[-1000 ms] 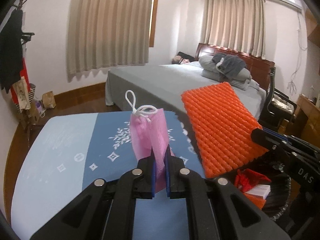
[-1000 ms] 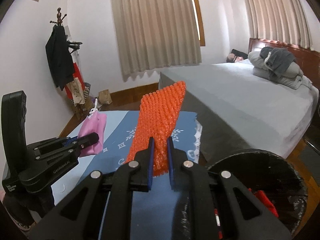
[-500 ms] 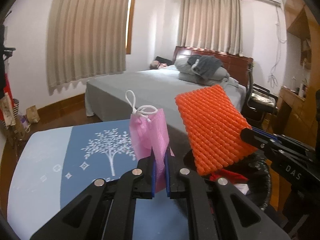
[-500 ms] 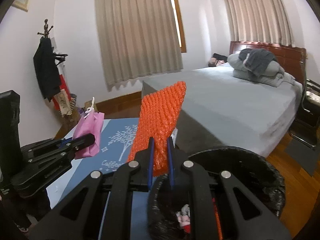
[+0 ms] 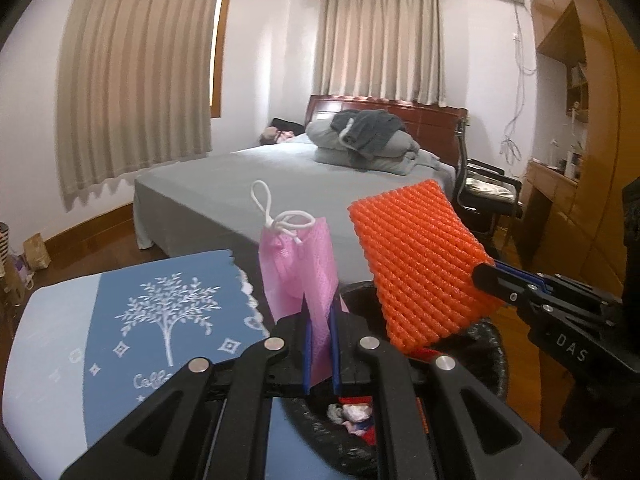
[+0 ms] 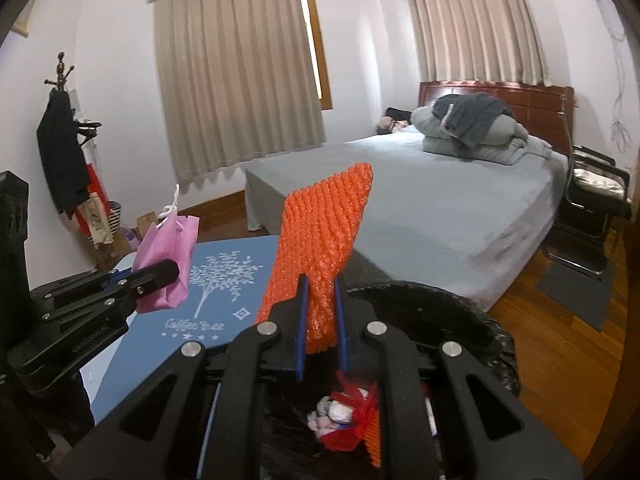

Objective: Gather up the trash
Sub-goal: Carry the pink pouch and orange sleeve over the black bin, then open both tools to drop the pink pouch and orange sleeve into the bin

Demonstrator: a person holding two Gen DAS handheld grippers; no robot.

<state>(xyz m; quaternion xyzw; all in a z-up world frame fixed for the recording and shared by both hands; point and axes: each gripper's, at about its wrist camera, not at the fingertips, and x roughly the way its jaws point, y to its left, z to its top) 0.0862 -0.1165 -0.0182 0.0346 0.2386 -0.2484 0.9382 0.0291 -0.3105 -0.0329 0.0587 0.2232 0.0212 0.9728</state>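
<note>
1. I noted the large bed with grey sheet (image 6: 420,216) filling the far half of the room, well apart from my work and no part of the task.
2. I noted the table under a blue cloth printed with a white tree (image 5: 132,320), bare where I could see it; I judged the loose items had been lifted from there.
3. I found the round bin lined with a black plastic bag (image 6: 472,312) just beside the table's edge and directly below both tools. Red and white scraps lay inside it, so I took it as the collection point.
4. I held the orange ribbed foam-net sleeve (image 6: 320,248) in the right gripper (image 6: 320,332), its jaws clenched on the sleeve's lower end. The sleeve stood upright above the bin mouth, gripped low, in my judgement, so that it would fall clear on release.
5. I held the small pink mesh drawstring pouch with a white cord (image 5: 300,264) in the left gripper (image 5: 319,354), jaws clamped on its bottom edge, near the bin's table-side rim.
6. I judged both items not yet dropped; opening each tool over the bin remained.
</note>
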